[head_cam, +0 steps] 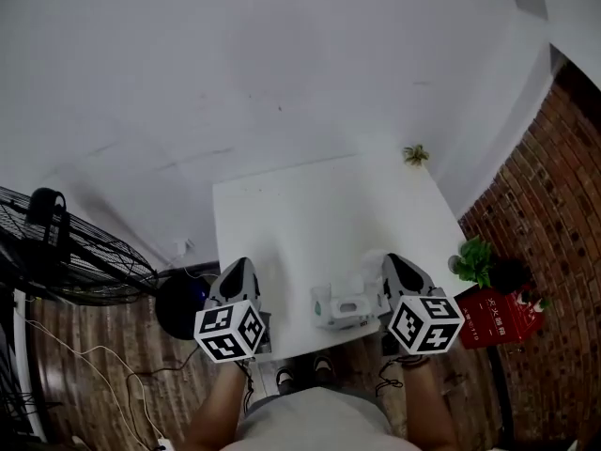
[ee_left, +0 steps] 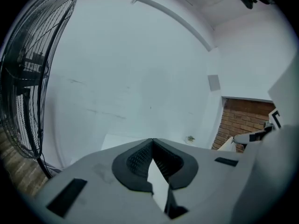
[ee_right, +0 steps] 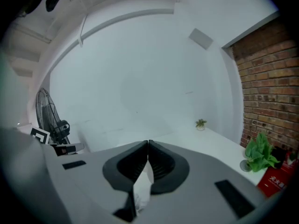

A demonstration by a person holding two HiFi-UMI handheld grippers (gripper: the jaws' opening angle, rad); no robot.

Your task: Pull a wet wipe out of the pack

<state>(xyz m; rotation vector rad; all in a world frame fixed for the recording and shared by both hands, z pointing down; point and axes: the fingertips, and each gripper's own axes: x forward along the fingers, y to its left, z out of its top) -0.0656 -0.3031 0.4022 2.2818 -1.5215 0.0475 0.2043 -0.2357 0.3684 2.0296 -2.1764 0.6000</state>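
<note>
The wet wipe pack is a small white packet lying at the near edge of the white table, with a raised flap on top. My left gripper hovers over the table's near left corner, well left of the pack. Its jaws are shut tip to tip with nothing between them. My right gripper is just right of the pack, close beside it. It is also shut and holds nothing. Neither gripper view shows the pack clearly.
A standing fan is on the floor to the left, with cables below it. A tiny plant sits on the table's far right corner. A potted green plant and a red box stand by the brick wall on the right.
</note>
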